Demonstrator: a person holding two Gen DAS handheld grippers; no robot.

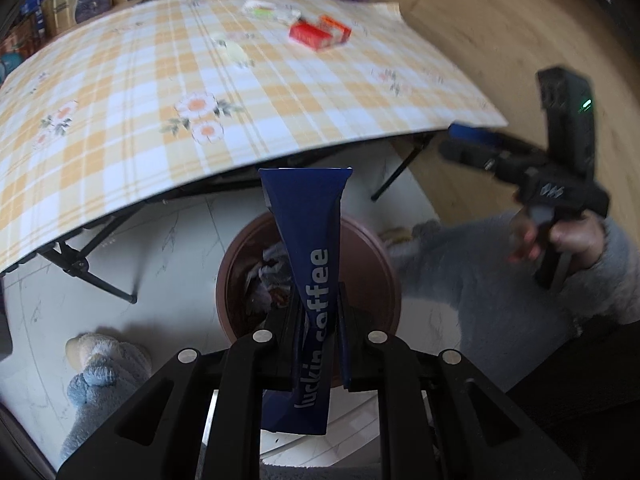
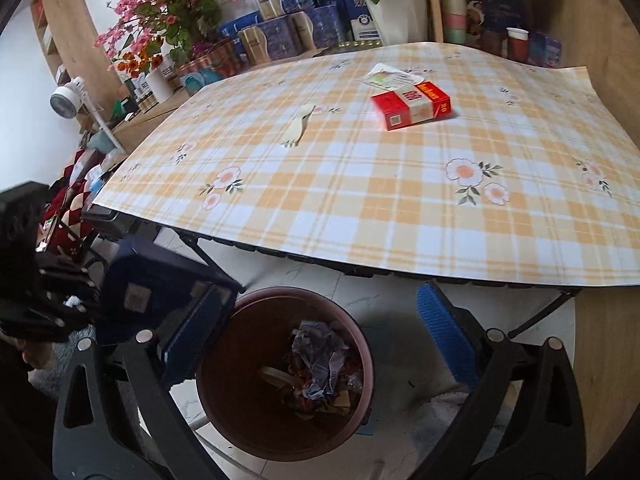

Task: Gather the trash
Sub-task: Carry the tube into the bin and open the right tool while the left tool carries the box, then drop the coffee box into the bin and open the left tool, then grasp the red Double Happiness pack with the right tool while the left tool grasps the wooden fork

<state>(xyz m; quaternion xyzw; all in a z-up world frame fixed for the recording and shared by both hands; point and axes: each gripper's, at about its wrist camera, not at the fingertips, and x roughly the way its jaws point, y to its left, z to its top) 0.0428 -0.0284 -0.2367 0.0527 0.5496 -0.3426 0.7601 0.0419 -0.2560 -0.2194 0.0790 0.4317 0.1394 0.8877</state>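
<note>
Closest in, the left hand-held gripper (image 1: 320, 320) is pinched tight on a flattened dark blue "luckin coffee" package (image 1: 310, 248), which sticks up between its fingers. Directly below it on the pale floor sits a brown round bin (image 1: 384, 272) that holds crumpled wrappers and scraps (image 2: 320, 364). From the right wrist view the same package shows as a blue slab at the left edge, just beside the bin's rim.

The right hand-held gripper (image 2: 316, 344) stands spread wide with nothing between its blue-padded fingers (image 2: 444, 332); the bin lies in the gap below them. In the left wrist view it hangs off to the right, gripped by a hand (image 1: 560, 240) in a fuzzy grey sleeve.

A plush slipper (image 1: 104, 364) lies on the floor to the left of the bin.

Just past the bin is the folding counter (image 2: 400, 220), covered by a yellow plaid cloth with flower prints. On it, well apart from the near edge, lies a red cigarette pack (image 2: 412, 106), and touching its far side a flat printed wrapper (image 2: 390, 76). Left of those is a pale, slim scrap (image 2: 298, 126).

Behind the counter stand blue boxes (image 2: 280, 28), pink artificial flowers (image 2: 160, 8), a white pot with red blooms (image 2: 394, 10), and stacked cups on a wooden shelf (image 2: 454, 8).
</note>
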